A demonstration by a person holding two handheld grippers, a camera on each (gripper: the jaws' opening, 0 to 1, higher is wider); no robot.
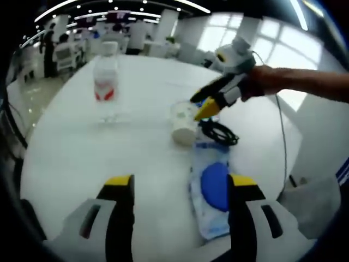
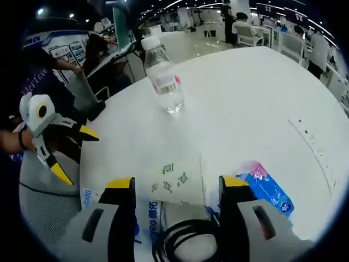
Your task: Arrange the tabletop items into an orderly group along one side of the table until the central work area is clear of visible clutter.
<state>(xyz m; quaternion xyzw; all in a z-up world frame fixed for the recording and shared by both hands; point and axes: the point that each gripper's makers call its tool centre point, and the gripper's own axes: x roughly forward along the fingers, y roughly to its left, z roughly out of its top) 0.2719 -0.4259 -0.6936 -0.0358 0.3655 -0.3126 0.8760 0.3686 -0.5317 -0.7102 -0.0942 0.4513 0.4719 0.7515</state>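
A clear water bottle point(image 1: 106, 82) point(image 2: 163, 76) with a red label stands upright on the round white table point(image 1: 82, 147) point(image 2: 256, 93). A white paper cup point(image 1: 184, 123) point(image 2: 169, 183) with a green print lies between the jaws of my right gripper point(image 2: 177, 184) point(image 1: 210, 106), which stand wide apart. A coiled black cable point(image 1: 218, 132) point(image 2: 185, 240) lies beside the cup, on a blue and white packet point(image 1: 212, 188) point(image 2: 267, 191). My left gripper point(image 1: 181, 183) point(image 2: 76, 155) is open over the table's near edge, holding nothing, with the packet by its right finger.
A person's hand point(image 1: 272, 79) holds the right gripper. A grey chair point(image 1: 311, 202) point(image 2: 82, 93) stands by the table's edge. More tables, chairs and people point(image 2: 316, 49) fill the room behind. A wide stretch of bare tabletop lies around the bottle.
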